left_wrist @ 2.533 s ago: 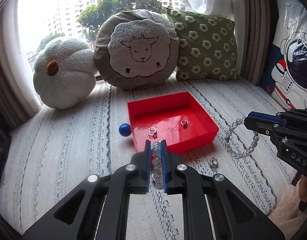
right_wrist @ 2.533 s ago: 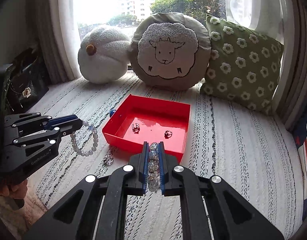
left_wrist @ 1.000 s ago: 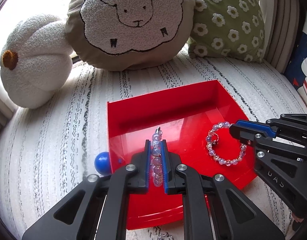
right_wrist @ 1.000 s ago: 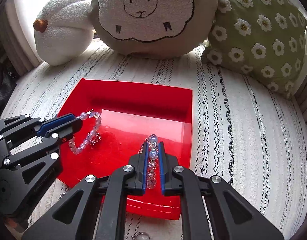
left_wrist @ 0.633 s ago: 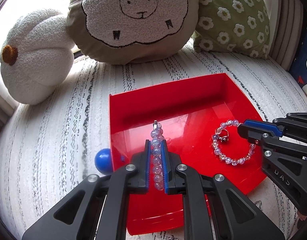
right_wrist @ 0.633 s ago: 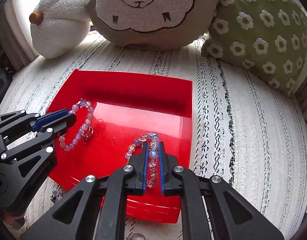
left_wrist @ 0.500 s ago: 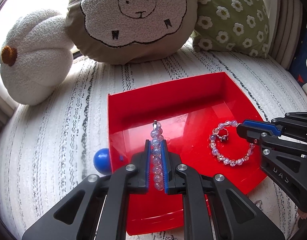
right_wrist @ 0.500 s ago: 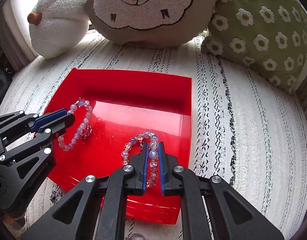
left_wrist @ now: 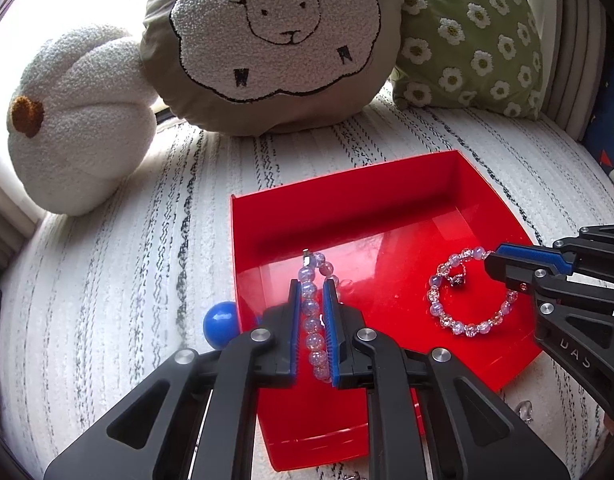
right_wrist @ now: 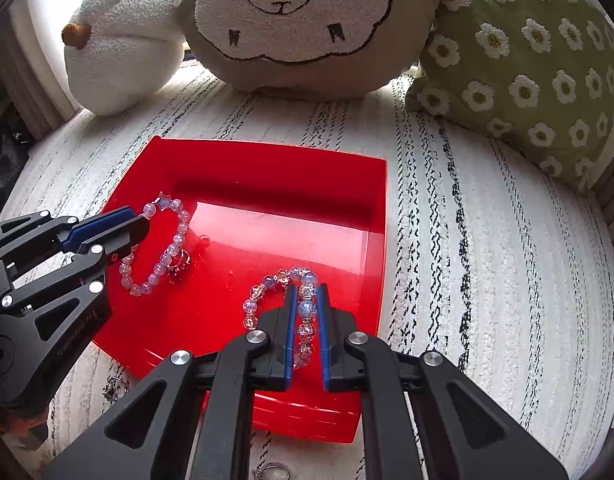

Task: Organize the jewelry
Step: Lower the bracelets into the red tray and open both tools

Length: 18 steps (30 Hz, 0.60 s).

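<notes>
A red tray (left_wrist: 347, 216) (right_wrist: 371, 208) lies on the striped white cushion. My left gripper (left_wrist: 312, 286) (right_wrist: 141, 226) is over the tray's left part, shut on a pale blue bead bracelet (left_wrist: 310, 316) (right_wrist: 163, 258) that hangs into the tray. My right gripper (right_wrist: 305, 290) (left_wrist: 501, 276) is low over the tray's right part; its jaws have parted a little around a second bead bracelet (right_wrist: 267, 296) (left_wrist: 463, 312), which rests on the tray floor. A small ring (left_wrist: 456, 280) (right_wrist: 179, 260) lies in the tray.
A blue ball (left_wrist: 219, 322) sits left of the tray. Small rings lie on the cushion near the tray's front edge (right_wrist: 114, 388) (right_wrist: 273, 472) (left_wrist: 525, 410). A white pumpkin pillow (left_wrist: 75, 120), a sheep pillow (left_wrist: 267, 40) and a green flowered pillow (left_wrist: 467, 36) stand behind.
Both grippers carried their bracelets over the tray and lowered them. The right bracelet has settled onto the tray floor and the right jaws have just loosened. The left gripper still clamps its bracelet.
</notes>
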Each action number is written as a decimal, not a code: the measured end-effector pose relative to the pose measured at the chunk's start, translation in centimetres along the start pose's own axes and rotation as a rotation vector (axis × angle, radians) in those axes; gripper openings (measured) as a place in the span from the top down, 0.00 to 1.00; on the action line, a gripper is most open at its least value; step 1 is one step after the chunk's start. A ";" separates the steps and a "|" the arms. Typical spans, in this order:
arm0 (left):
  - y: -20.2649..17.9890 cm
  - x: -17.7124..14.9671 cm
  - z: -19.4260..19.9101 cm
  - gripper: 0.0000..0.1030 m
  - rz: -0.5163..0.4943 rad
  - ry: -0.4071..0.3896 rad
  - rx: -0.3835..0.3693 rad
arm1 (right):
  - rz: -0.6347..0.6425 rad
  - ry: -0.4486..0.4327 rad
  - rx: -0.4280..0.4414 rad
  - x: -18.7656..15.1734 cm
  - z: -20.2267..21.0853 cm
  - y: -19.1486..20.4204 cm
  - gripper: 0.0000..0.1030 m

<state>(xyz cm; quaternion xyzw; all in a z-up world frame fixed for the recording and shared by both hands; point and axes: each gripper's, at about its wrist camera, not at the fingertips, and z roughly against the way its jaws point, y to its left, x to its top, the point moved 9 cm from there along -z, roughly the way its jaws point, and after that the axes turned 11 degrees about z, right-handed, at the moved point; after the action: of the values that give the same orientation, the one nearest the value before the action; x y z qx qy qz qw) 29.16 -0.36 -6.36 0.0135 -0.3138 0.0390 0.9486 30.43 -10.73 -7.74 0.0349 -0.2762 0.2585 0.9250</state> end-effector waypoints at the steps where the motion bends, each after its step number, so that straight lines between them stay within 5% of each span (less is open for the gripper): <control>1: 0.1 0.0 0.1 0.89 0.004 -0.002 -0.001 | 0.000 0.000 -0.002 0.0 0.0 0.0 0.90; 6: 0.3 0.3 0.5 0.75 0.011 -0.016 -0.004 | 0.013 -0.009 0.002 0.1 0.1 0.2 0.90; 18: 0.5 0.6 1.2 0.73 0.024 -0.038 -0.008 | 0.013 -0.019 0.008 0.1 0.4 0.2 0.90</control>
<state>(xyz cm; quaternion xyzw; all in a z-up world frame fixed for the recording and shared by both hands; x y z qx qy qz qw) 28.94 0.16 -5.05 0.0067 -0.3319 0.0491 0.9420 30.22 -10.60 -7.36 0.0395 -0.2842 0.2653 0.9205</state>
